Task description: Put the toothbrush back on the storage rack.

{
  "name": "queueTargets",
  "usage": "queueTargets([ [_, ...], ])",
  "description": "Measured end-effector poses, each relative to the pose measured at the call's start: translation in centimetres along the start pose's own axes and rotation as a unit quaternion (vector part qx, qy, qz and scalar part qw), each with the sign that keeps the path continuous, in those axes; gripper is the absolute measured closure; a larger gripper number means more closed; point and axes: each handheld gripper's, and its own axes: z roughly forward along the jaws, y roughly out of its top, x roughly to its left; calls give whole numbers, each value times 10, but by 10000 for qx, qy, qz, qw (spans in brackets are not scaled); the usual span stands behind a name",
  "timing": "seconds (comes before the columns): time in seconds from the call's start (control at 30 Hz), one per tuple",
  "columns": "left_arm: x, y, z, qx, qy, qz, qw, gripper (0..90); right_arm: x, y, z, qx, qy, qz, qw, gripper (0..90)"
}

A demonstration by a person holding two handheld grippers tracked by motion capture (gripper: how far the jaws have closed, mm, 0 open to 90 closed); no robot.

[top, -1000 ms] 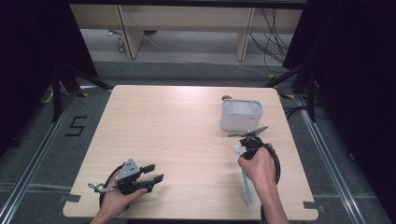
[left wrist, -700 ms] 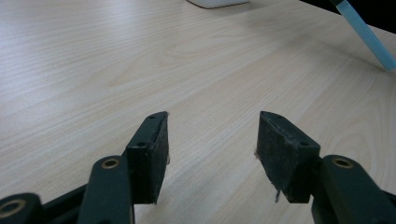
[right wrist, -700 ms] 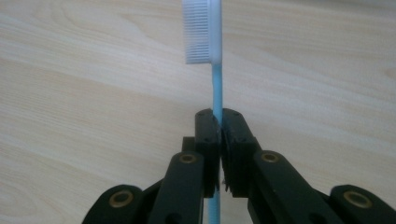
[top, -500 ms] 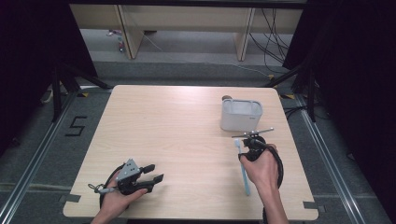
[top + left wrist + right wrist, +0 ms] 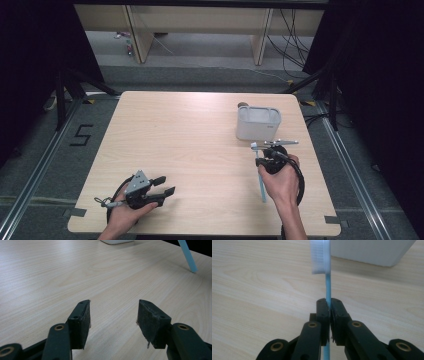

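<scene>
A light blue toothbrush (image 5: 260,175) with white bristles is clamped by its neck in my right gripper (image 5: 268,156), which is shut on it near the table's right side. In the right gripper view the brush head (image 5: 320,256) sticks up beyond the right gripper (image 5: 329,302), bristles facing left, just short of a white container (image 5: 372,251). The handle's tail (image 5: 189,258) slants down to the tabletop. At the front left my left gripper (image 5: 165,186) rests low over the wood. Its jaws stand open with nothing between them (image 5: 113,312).
The white rectangular container (image 5: 258,123) stands at the table's right rear, a small dark object behind it. The wooden table (image 5: 190,135) has bare surface between the two grippers. Black cables loop around both hands. Dark floor and stands surround the table.
My right gripper has shifted slightly right and toward the container, carrying the toothbrush with it. The left gripper has stayed put.
</scene>
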Motion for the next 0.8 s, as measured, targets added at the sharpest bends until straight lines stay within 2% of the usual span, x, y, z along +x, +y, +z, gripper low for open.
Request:
queueTargets([
  [0.03,0,0,0,0,2,-2,10000,434,2,-1,-1,-46,5,118,9999,860],
  [0.07,0,0,0,17,15,3,10000,434,-1,0,-1,-131,33,-95,9999,860],
  [0.1,0,0,0,14,16,6,10000,434,0,-1,-1,-189,52,-13,9998,860],
  [0.13,0,0,0,14,17,8,10000,434,-1,-1,-2,-235,74,-153,9996,860],
  [0.17,0,0,0,7,19,8,10000,434,-1,-1,-1,-432,69,-257,9987,860],
  [0.2,0,0,0,6,20,4,10000,434,1,-1,0,-468,35,-227,9986,860],
  [0.27,0,0,0,-29,-8,7,10000,434,0,-1,-2,-678,120,-350,9970,860],
  [0.33,0,0,0,-31,-14,12,10000,435,2,-2,-4,-804,64,-350,9961,860],
  [0.37,0,0,0,-29,-14,7,10000,435,1,-2,-4,-875,32,-464,9951,860],
  [0.4,0,0,0,-29,-6,10,10000,435,2,-2,-4,-935,94,-362,9949,860],
  [0.43,0,0,-1,3,30,10,10000,435,2,-2,-4,-1040,8,-377,9939,860],
  [0.47,0,0,0,-31,-5,6,10000,435,2,-2,-5,-1053,46,-470,9933,860],
  [0.53,0,0,0,-30,3,4,10000,435,2,-2,-6,-1206,38,-484,9915,860],
  [0.57,0,0,0,-30,-8,9,10000,435,3,-2,-7,-1216,58,-395,9918,860],
  [0.63,0,0,0,-32,-6,9,10000,435,1,-2,-8,-1394,-47,-532,9888,860],
  [0.67,0,0,0,-31,-2,11,10000,435,1,-2,-10,-1398,-63,-536,9887,860],
  [0.8,0,0,0,-33,1,11,10000,435,1,-2,-12,-1651,55,-444,9853,860],
])
